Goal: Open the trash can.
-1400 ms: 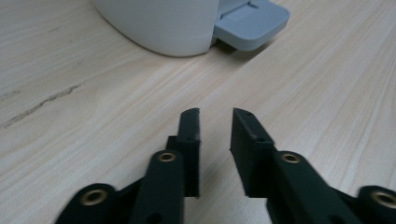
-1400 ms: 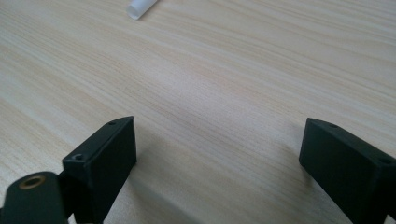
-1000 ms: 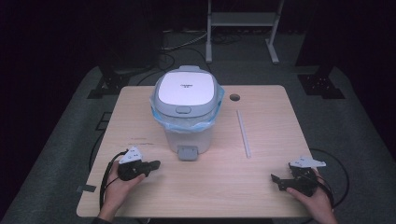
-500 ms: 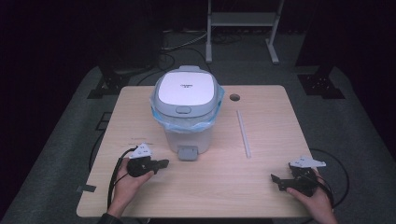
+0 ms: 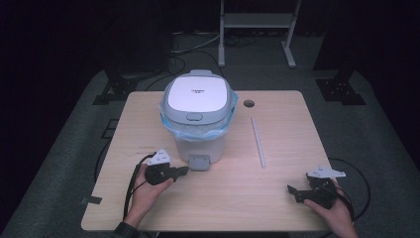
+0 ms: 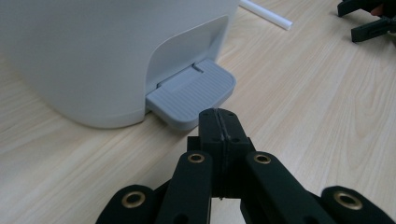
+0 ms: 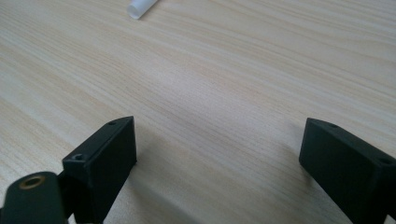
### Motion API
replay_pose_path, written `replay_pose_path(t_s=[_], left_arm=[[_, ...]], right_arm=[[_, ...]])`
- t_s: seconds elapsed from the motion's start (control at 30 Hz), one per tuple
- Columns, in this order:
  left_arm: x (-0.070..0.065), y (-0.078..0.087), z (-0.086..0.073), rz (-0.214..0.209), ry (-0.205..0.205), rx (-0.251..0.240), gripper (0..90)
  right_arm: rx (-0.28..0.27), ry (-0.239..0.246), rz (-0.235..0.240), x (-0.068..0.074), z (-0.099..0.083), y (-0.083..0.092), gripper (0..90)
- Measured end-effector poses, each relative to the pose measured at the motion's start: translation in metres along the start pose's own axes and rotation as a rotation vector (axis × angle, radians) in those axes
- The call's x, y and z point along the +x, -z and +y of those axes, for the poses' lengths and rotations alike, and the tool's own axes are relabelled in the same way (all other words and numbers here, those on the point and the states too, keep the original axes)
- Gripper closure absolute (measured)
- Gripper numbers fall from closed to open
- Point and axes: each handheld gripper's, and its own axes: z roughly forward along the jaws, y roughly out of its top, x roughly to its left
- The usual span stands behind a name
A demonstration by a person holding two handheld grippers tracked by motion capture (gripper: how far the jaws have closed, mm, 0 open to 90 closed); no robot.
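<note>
A white pedal bin (image 5: 200,115) with a blue liner and a closed lid stands in the middle of the wooden table (image 5: 277,198). Its grey foot pedal (image 5: 200,162) (image 6: 194,96) juts out at the front. My left gripper (image 5: 184,171) (image 6: 218,117) is shut with nothing in it, its tips just short of the pedal's front edge. My right gripper (image 5: 291,191) (image 7: 217,154) rests open on the table at the near right, with bare wood between its jaws.
A thin white tube (image 5: 258,141) (image 6: 266,12) (image 7: 141,8) lies on the table to the right of the bin. A round cable hole (image 5: 248,103) sits near the far edge. Dark floor, cables and a metal stand (image 5: 255,22) surround the table.
My left gripper has moved to the right along the table toward the bin's pedal. The right gripper has stayed where it was.
</note>
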Motion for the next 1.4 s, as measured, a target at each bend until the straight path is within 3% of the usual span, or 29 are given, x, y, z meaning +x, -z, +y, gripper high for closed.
replay_pose_path(t_s=[0.53,0.97,1.4], left_arm=[[-0.005,-0.027,0.013,0.003,-0.009,-0.024,89.7],[-0.005,-0.045,0.019,0.063,-0.026,0.009,89.7],[-0.006,-0.049,0.019,0.099,-0.021,0.008,89.6]], right_arm=[[0.000,0.001,0.001,0.000,0.000,0.000,9.5],[0.000,0.003,0.002,0.000,0.000,0.000,9.5],[0.000,0.004,0.004,0.000,0.000,0.000,9.5]])
